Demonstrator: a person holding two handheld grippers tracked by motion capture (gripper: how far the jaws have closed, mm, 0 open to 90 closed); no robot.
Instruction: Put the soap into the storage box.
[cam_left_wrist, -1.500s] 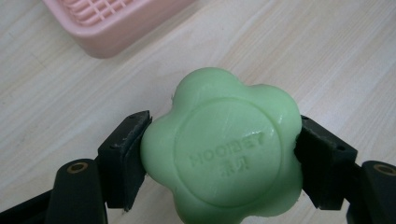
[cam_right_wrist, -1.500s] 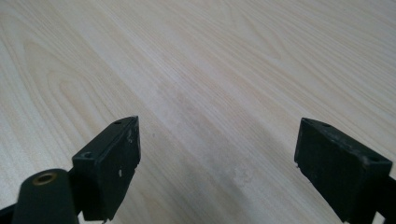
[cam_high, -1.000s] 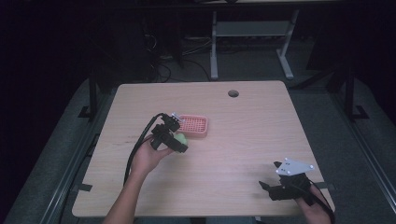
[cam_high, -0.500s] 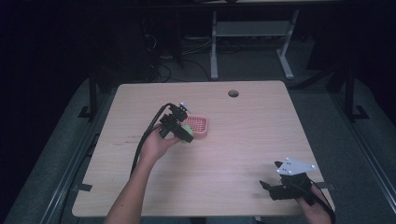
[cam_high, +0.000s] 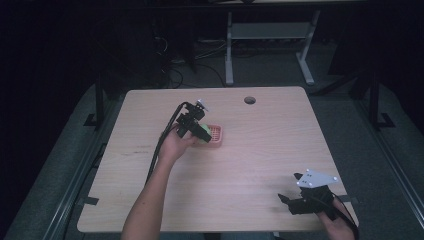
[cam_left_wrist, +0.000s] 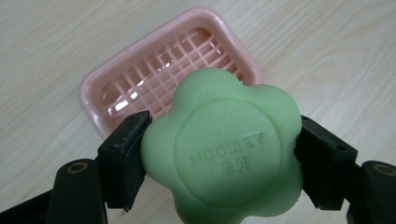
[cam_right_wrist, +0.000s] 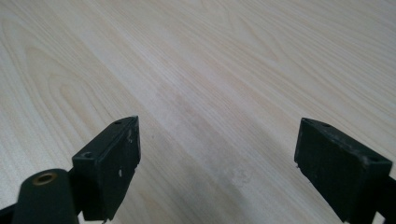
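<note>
Nearest the person, at the front right corner of the pale wooden counter (cam_high: 250, 165), the right tool (cam_high: 292, 202) is sitting low in the right hand (cam_high: 336, 227), its grey three-cornered plate (cam_high: 316, 178) facing up and its jaws standing wide apart; in the right gripper view those jaws are framing bare wood grain with nothing between them. Farther in, the person's left forearm (cam_high: 145, 200) is reaching up across the counter, and the left hand (cam_high: 172, 145) is holding the left tool (cam_high: 202, 134) near the counter's middle, with its black cable (cam_high: 162, 145) trailing back toward the near edge. That tool is gripping a green flower-shaped soap bar (cam_left_wrist: 224, 149), one jaw pressing on each side of it, and embossed lettering is showing on the bar's round face. Beyond the soap, a pink soap dish (cam_left_wrist: 135, 88) with a gridded floor is lying flat on the counter, the bar overlapping its near edge in the left gripper view. Past the dish, a round cable hole (cam_high: 249, 100) is showing near the counter's far edge.
</note>
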